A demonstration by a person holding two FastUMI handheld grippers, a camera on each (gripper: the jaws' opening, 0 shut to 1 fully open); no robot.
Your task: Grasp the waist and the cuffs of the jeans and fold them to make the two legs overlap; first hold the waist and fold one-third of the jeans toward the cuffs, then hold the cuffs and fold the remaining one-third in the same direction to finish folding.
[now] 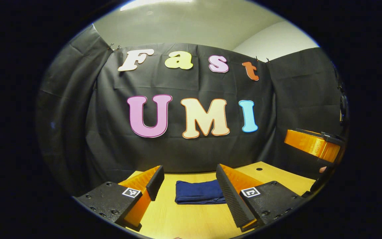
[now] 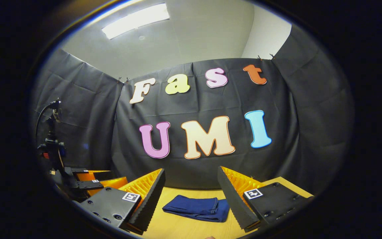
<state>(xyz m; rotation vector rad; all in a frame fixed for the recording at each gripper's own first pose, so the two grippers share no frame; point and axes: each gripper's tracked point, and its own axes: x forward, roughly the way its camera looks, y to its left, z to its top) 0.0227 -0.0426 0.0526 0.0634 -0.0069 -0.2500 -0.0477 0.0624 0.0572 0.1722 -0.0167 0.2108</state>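
The dark blue jeans (image 1: 199, 192) lie folded into a compact stack on the wooden table (image 1: 177, 222). My left gripper (image 1: 189, 172) hovers in front of them, open, with nothing between its fingers. In the right gripper view the folded jeans (image 2: 197, 207) lie just beyond my right gripper (image 2: 191, 172), which is also open and holds nothing. The right gripper (image 1: 313, 144) appears raised at the right edge of the left gripper view, and the left gripper (image 2: 88, 181) sits low at the left of the right gripper view.
Black cloth walls close in the table at the back and sides. A small dark hole (image 1: 259, 169) marks the tabletop at the back right. A stand with cables (image 2: 50, 146) rises at the left. A fingertip (image 1: 323, 169) shows below the right gripper.
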